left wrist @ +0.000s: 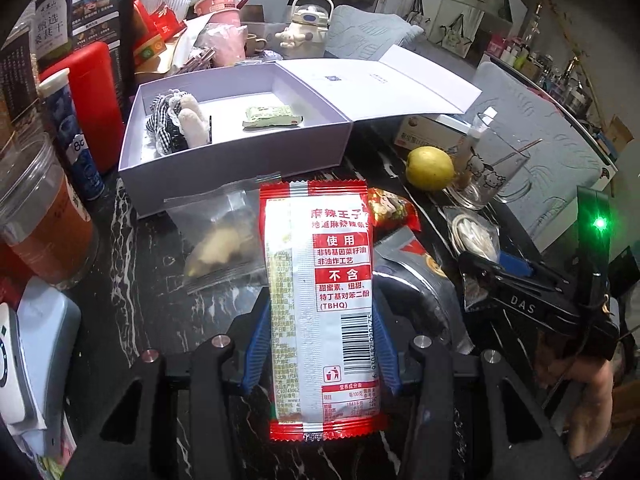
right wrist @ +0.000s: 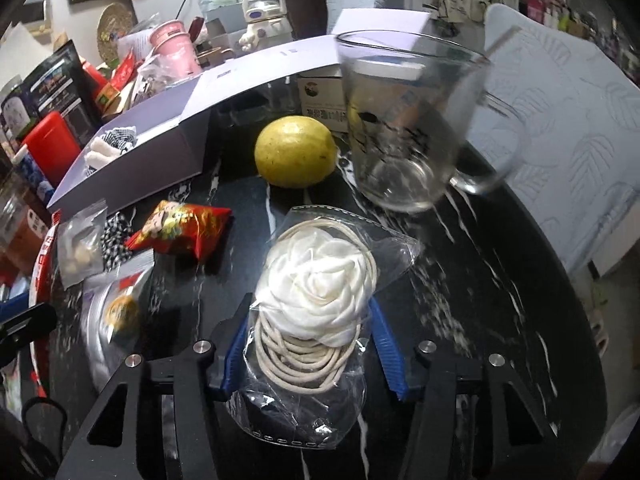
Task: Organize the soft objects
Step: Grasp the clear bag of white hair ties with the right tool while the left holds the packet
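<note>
My left gripper [left wrist: 322,344] is shut on a long red and white snack packet [left wrist: 320,300], held above the dark marble table in front of the open white box [left wrist: 236,164]. The box holds a checked plush toy [left wrist: 174,122] and a green packet [left wrist: 270,117]. My right gripper [right wrist: 306,344] is shut on a clear bag with a white fabric flower and cord [right wrist: 320,284]. The right gripper also shows in the left wrist view [left wrist: 480,268]. A clear packet [left wrist: 218,240] and a small red snack packet [right wrist: 180,230] lie on the table.
A yellow lemon [right wrist: 296,150] and a glass mug [right wrist: 408,120] stand ahead of the right gripper. A silver foil bag [right wrist: 112,320] lies at left. A plastic cup of brown drink [left wrist: 40,216], a blue tube [left wrist: 74,144] and a red container [left wrist: 94,96] crowd the left side.
</note>
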